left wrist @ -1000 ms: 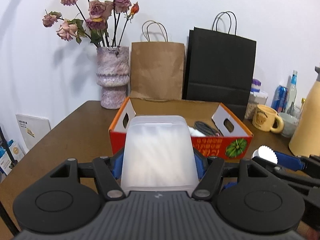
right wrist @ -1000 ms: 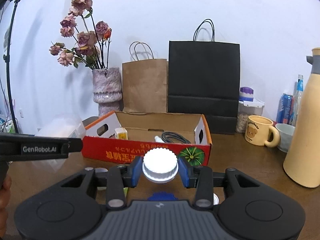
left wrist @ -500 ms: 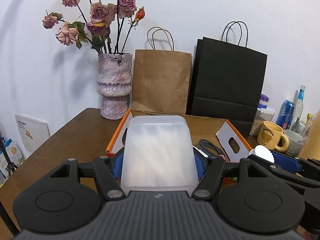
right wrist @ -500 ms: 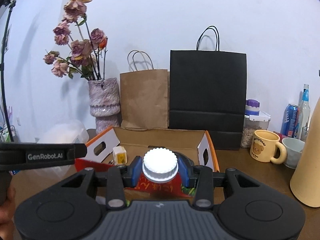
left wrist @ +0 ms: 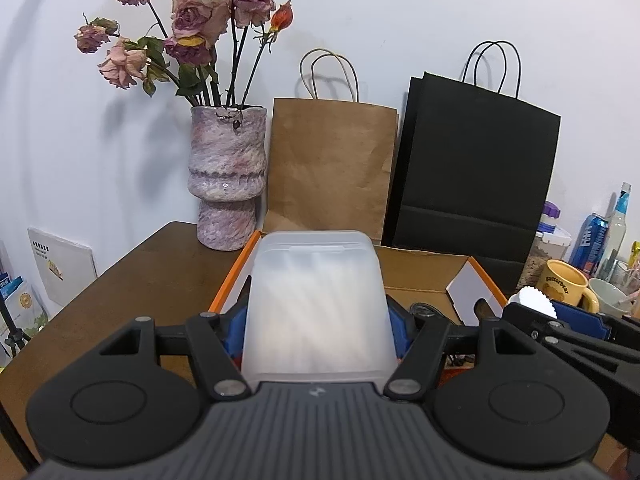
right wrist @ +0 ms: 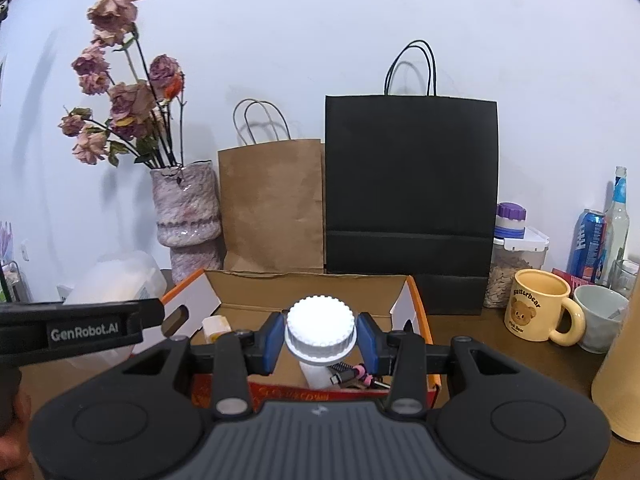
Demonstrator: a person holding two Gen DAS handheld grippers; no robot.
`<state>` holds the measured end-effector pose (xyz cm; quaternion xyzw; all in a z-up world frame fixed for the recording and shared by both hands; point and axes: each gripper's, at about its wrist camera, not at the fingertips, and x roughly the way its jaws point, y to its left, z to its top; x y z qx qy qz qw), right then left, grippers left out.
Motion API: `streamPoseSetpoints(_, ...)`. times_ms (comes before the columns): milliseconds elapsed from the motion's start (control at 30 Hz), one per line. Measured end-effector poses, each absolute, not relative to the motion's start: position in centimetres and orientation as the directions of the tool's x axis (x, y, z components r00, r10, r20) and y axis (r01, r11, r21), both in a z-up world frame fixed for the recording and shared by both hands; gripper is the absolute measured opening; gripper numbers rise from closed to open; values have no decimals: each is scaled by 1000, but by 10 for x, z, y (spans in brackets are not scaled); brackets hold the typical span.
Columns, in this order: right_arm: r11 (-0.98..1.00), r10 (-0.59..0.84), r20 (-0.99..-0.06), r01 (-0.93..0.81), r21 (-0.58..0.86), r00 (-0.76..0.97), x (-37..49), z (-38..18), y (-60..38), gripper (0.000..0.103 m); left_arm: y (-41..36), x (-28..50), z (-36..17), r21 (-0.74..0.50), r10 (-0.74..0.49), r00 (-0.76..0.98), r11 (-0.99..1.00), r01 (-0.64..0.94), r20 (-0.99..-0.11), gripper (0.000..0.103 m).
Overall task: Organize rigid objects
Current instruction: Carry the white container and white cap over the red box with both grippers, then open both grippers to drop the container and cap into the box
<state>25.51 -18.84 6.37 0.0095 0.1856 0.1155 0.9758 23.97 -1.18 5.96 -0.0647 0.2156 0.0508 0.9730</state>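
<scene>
Container (left wrist: 316,304) in left gripper (left wrist: 316,320); bottle (right wrist: 320,330) (white-capped) in right gripper (right wrist: 320,338).

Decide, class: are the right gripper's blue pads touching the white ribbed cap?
Touching. The right wrist view shows the right gripper with a blue pad pressed against each side of the white ribbed cap, no gap visible.

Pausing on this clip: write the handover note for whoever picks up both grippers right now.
Left gripper: jaws shut on a frosted plastic container, held over the left end of the cardboard box.
Right gripper: jaws shut on the ridged cap of a white bottle, held over the box's front right part.
Already in the box: cables and a small white-and-yellow item.
Done: both items picked up and carried to the box.
Left: lower each into the box and release it.
</scene>
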Motion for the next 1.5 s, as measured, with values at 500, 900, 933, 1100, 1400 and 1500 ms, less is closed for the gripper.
streamPoseSetpoints(500,973,229,-389,-225,56,892,310,59,-178,39,-12,290,47,-76,103,888,985,-152,-448,67)
streamPoseSetpoints(900,971,226,-424,-235,32,877,347,48,-167,39,-3,321,43,-64,128,879,982,-177,-458,67)
streamPoseSetpoints(933,972,225,-427,-235,30,876,351,47,-166,39,-3,324,42,-61,130,879,982,-178,-459,67)
streamPoseSetpoints(1100,971,223,-440,-236,27,870,364,42,-165,39,-1,336,39,-50,136,874,983,-179,-466,67)
streamPoseSetpoints(1400,974,211,-491,-222,36,845,386,25,-169,39,3,358,30,-22,146,866,984,-178,-478,67)
streamPoseSetpoints(1500,975,210,-498,-218,42,841,389,19,-171,39,5,362,26,-18,149,859,983,-181,-490,67)
